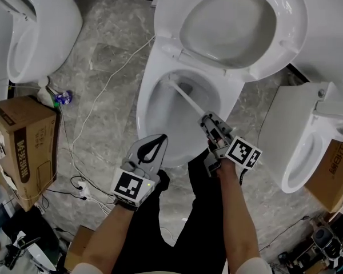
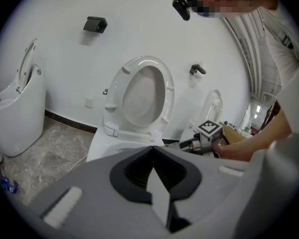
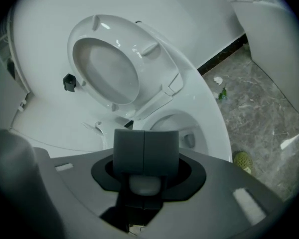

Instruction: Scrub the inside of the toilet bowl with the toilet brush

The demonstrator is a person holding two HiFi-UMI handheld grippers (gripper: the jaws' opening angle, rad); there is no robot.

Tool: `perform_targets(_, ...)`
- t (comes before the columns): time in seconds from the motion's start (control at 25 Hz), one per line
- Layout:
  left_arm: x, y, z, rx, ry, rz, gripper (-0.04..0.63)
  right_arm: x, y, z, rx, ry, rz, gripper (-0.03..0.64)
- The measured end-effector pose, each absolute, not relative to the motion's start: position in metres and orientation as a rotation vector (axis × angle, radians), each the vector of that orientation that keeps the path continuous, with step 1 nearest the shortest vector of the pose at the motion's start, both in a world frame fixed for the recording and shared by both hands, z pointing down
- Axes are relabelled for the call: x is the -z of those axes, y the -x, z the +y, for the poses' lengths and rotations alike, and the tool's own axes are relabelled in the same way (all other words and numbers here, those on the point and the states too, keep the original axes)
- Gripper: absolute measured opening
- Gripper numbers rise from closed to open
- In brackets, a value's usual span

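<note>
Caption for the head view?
Right gripper holds the brush in the toilet bowl; left gripper, shut and empty, hovers nearby.

The toilet bowl is left open from above, as the seat is raised. Its opening is crossed by the toilet brush handle. Floor room is narrowed at the left by a cardboard box, at the right by a second toilet.

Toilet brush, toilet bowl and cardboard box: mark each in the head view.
toilet brush (image 1: 187, 97): head view, middle of its white handle.
toilet bowl (image 1: 158, 110): head view, bare inner wall.
cardboard box (image 1: 23, 147): head view, its upper face.
</note>
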State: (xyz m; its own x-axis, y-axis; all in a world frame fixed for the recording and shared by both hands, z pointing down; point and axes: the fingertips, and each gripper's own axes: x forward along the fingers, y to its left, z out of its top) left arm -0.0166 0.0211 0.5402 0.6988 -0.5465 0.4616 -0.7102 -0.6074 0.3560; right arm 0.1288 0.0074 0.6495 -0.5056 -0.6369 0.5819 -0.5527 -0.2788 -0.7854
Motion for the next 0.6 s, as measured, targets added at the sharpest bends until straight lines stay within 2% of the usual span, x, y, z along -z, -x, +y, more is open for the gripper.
perform_targets(0.4, -0.539, 0.031, 0.03, -0.413, -2.37, -0.98, 0.006, -0.643, -0.09, 0.034, 2.008, 1.417, 2.199, 0.166)
perform_targets(0.6, -0.525, 0.041, 0.033, -0.42, -2.385, -0.999, 0.006, -0.621, -0.092, 0.049, 1.981, 1.517, 2.288, 0.166)
